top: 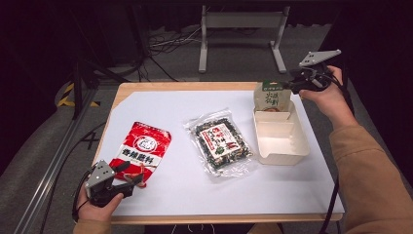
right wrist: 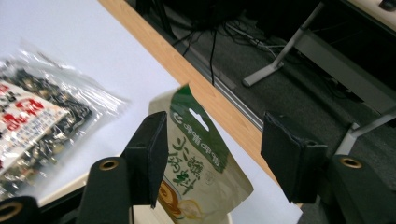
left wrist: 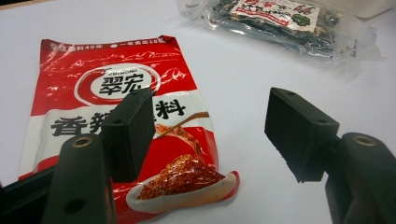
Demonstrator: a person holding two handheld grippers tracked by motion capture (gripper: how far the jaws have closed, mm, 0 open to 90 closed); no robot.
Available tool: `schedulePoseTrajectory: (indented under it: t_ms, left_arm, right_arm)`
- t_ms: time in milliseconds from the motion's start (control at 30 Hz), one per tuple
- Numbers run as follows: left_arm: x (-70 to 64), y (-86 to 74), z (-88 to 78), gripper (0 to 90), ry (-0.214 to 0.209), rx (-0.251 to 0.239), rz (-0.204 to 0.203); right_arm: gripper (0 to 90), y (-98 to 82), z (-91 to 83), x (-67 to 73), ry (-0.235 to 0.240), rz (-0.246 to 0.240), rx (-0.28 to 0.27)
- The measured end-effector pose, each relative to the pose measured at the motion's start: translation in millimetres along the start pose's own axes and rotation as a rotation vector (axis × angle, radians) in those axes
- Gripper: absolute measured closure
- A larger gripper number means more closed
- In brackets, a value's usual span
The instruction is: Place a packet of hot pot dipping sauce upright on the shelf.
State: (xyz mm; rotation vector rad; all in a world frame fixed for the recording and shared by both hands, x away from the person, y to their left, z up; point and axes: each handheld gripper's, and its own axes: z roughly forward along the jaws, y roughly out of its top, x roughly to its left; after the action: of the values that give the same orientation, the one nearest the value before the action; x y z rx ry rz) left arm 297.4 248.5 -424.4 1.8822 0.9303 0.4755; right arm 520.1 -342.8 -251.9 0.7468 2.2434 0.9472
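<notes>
A red seasoning packet (top: 141, 148) (left wrist: 116, 79) lies flat at the front left of the white table cover. My left gripper (top: 129, 173) (left wrist: 210, 116) hovers open at the packet's near right corner, one jaw above the packet and the other above bare cover. At the back right, a green and cream pouch (top: 272, 96) (right wrist: 196, 158) stands upright in the far end of a cream box (top: 304, 146). My right gripper (top: 294, 83) (right wrist: 215, 140) is open at the pouch's top, with its jaws wide on either side and not pressing it.
A clear bag of dark dried food with a red label (top: 221, 141) (left wrist: 280, 21) (right wrist: 32, 126) lies mid-table between packet and box. The table's wooden far edge (right wrist: 205, 88) runs just behind the pouch. Beyond it are floor cables and a metal stand (top: 241, 22).
</notes>
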Motion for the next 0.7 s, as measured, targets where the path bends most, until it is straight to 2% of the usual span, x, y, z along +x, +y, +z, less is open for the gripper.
schedulePoseTrajectory:
  t_ms: [200, 400, 467, 500, 567, 633, 667, 700]
  left_arm:
    - [-0.1, 4.8, 4.6, 33.1, -0.016, -0.005, 0.007]
    - [-0.2, 9.0, 11.3, 32.3, -0.030, -0.005, 0.015]
    - [-1.2, 11.7, 13.7, 31.3, -0.040, 0.002, 0.039]
    - [-1.2, 11.7, 13.7, 31.2, -0.040, 0.002, 0.039]
    - [-3.4, 13.7, 15.5, 31.1, -0.047, 0.005, 0.048]
    - [-4.3, 15.2, 17.9, 30.9, -0.051, 0.008, 0.057]
    - [-4.3, 15.2, 17.9, 30.9, -0.051, 0.008, 0.057]
    - [-4.3, 15.6, 18.4, 30.9, -0.051, 0.009, 0.059]
  right_arm:
    - [39.3, -2.4, -18.5, 12.6, 0.027, 0.104, -0.074]
    - [39.8, -4.3, -36.6, 33.8, 0.057, 0.140, -0.117]
    - [39.9, -7.5, -41.6, 42.9, 0.061, 0.157, -0.126]
    - [39.9, -7.5, -41.6, 42.9, 0.061, 0.157, -0.126]
    - [40.6, -14.1, -45.7, 55.0, 0.075, 0.181, -0.141]
    - [40.5, -19.4, -48.2, 65.0, 0.083, 0.190, -0.157]
    - [40.5, -19.4, -48.2, 65.0, 0.083, 0.190, -0.157]
    - [40.4, -23.2, -49.9, 73.1, 0.097, 0.195, -0.169]
